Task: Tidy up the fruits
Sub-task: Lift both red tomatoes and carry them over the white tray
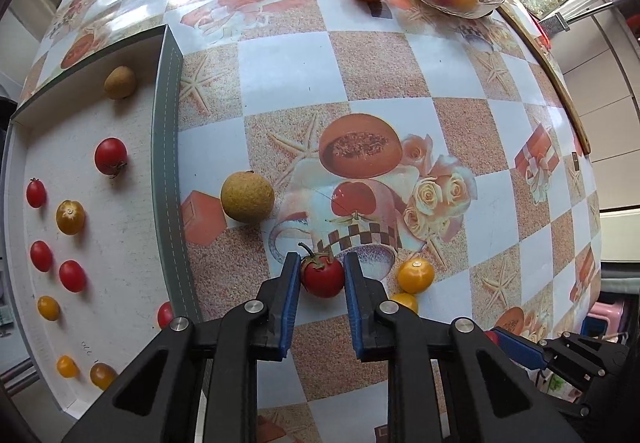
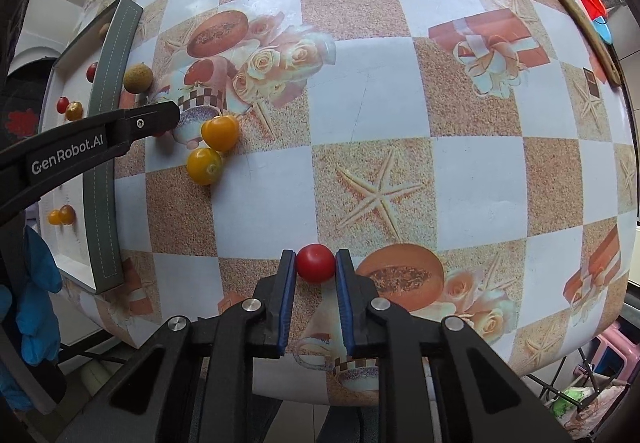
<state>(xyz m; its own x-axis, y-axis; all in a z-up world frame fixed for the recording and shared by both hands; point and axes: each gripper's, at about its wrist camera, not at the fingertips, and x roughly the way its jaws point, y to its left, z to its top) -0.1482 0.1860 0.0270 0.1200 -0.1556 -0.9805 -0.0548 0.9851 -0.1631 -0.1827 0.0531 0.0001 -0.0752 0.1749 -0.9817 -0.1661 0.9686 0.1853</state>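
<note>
- Black left gripper [image 1: 322,275] with blue pads pinches a round red cherry tomato with a green stem [image 1: 322,278]; the stem points up and away from the camera.
- Black right gripper [image 2: 316,270] pinches a smooth red stemless cherry tomato [image 2: 315,262] near the table's front edge.
- White shallow tray with a grey rim [image 1: 166,147] at left holds red and yellow tomatoes, with bare room between them.
- Checkered patterned tablecloth [image 1: 380,83] lies open ahead.
- Two yellow cherry tomatoes [image 1: 415,275] sit just beside the left gripper.
</note>
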